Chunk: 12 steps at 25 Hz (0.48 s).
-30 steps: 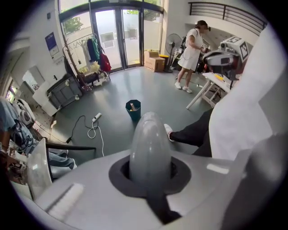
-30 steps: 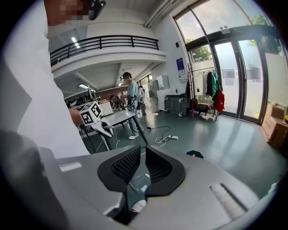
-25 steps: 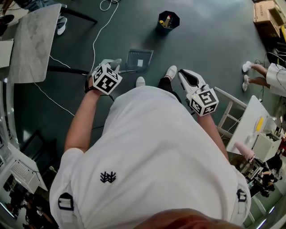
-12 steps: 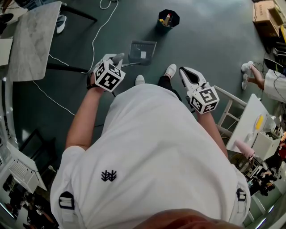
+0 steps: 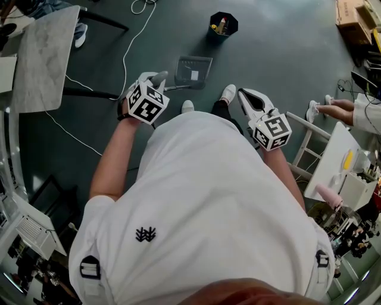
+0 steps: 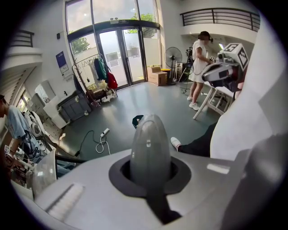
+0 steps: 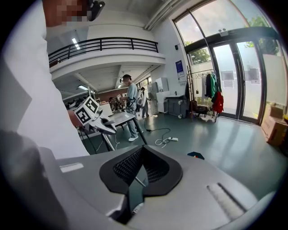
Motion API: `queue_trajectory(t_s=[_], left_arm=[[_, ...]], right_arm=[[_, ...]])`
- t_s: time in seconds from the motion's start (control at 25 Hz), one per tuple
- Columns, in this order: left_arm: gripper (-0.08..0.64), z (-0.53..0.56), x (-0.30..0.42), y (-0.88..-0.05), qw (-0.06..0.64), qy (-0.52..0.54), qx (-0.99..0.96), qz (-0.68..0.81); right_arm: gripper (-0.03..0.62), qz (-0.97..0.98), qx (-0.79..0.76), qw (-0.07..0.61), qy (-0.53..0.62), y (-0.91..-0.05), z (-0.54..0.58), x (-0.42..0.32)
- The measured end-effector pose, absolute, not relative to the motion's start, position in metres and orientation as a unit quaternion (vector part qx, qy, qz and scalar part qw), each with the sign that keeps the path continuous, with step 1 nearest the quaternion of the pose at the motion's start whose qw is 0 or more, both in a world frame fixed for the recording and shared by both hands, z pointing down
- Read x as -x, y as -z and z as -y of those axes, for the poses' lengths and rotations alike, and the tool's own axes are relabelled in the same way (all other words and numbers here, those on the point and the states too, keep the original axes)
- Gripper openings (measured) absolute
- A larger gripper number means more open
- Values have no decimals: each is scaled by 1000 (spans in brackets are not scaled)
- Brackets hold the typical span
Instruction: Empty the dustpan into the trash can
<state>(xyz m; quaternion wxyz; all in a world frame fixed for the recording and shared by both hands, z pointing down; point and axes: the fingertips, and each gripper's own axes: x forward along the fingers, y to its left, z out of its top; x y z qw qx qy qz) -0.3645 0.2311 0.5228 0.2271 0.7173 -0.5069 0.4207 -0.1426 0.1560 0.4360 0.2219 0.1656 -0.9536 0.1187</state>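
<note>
My left gripper [image 5: 158, 81] is shut on the grey handle [image 6: 150, 150] of the dustpan [image 5: 193, 71], which hangs level above the dark floor with a small white scrap in its pan. The black trash can [image 5: 223, 25] stands on the floor farther ahead, with some yellow and red rubbish inside; it also peeks out behind the handle as a dark trash can [image 6: 137, 120] in the left gripper view. My right gripper [image 5: 246, 96] hovers at the right, shut with nothing in it, its black pads [image 7: 150, 166] together. The trash can [image 7: 195, 155] is small on the floor in that view.
A grey-topped table [image 5: 44, 53] stands at the left, with a white cable [image 5: 127, 50] running across the floor beside it. A white frame table [image 5: 309, 143] and another person's feet [image 5: 321, 107] are at the right. Cardboard boxes [image 5: 351, 15] sit far right.
The left gripper and the dustpan have shifted right and a little forward, nearer the trash can. The person at the right has stepped closer. The right gripper has barely moved.
</note>
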Motion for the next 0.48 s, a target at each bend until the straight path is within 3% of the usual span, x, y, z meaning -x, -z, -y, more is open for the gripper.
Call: queue_trajectory(t_s=[0.48], left_arm=[[60,-231,360,-522,224,-428,-719,499]], right_arm=[[2,954,-162,222,-116,-436,-153,147]])
